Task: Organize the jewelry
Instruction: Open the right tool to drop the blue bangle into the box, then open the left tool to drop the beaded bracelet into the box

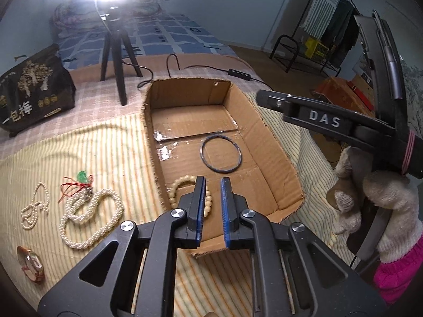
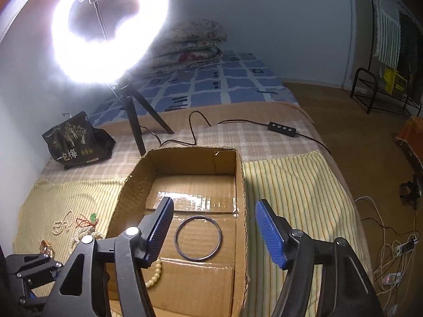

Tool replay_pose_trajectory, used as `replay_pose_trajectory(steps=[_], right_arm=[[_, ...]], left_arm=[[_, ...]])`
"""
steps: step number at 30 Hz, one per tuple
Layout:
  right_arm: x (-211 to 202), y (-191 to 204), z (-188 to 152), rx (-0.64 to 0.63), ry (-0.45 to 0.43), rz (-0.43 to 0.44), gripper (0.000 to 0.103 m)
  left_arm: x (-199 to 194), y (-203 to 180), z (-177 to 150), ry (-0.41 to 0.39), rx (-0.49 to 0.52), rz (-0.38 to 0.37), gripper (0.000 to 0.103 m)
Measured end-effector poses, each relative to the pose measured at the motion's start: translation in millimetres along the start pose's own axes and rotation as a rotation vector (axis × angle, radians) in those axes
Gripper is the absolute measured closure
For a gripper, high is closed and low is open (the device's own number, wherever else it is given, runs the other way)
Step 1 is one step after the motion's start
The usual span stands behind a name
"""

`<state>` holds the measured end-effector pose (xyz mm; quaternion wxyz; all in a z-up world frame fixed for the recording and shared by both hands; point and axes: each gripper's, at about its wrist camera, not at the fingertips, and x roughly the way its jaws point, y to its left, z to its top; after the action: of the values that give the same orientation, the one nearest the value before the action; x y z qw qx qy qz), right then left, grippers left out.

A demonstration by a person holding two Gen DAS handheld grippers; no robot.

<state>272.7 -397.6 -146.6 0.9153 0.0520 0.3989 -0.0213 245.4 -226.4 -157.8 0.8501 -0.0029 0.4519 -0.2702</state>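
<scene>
Left gripper (image 1: 213,206), nearly closed and empty, is hovering over the box (image 1: 275,142); pearls (image 1: 90,219) are lying at nine o'clock, nearer it than the spread right gripper (image 2: 214,232).

White raised letters "DAS" stand on the black right gripper (image 1: 323,121) body. A dark snack bag (image 1: 34,92) on the bed shows large white Chinese characters "一包梅"; its smaller print is unreadable.
</scene>
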Motion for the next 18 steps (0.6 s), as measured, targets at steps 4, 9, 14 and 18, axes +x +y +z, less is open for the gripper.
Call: replay_pose_trajectory(steps=[4, 9, 14, 18], right_arm=[[-13, 5, -2, -0.009, -0.011, -0.007, 0.031], [-31, 17, -6, -0.021, -0.026, 0.002, 0.028], [-53, 35, -10, -0.052, -0.051, 0.020, 0.024], [-72, 55, -15, -0.086, -0.078, 0.043, 0.018]], left_arm=[[-15, 7, -3, -0.014, -0.006, 0.017, 0.094], [-41, 20, -8, -0.050, -0.014, 0.043, 0.094], [-71, 39, -17, -0.090, -0.022, 0.071, 0.094], [-97, 62, -28, -0.126, -0.044, 0.087, 0.094]])
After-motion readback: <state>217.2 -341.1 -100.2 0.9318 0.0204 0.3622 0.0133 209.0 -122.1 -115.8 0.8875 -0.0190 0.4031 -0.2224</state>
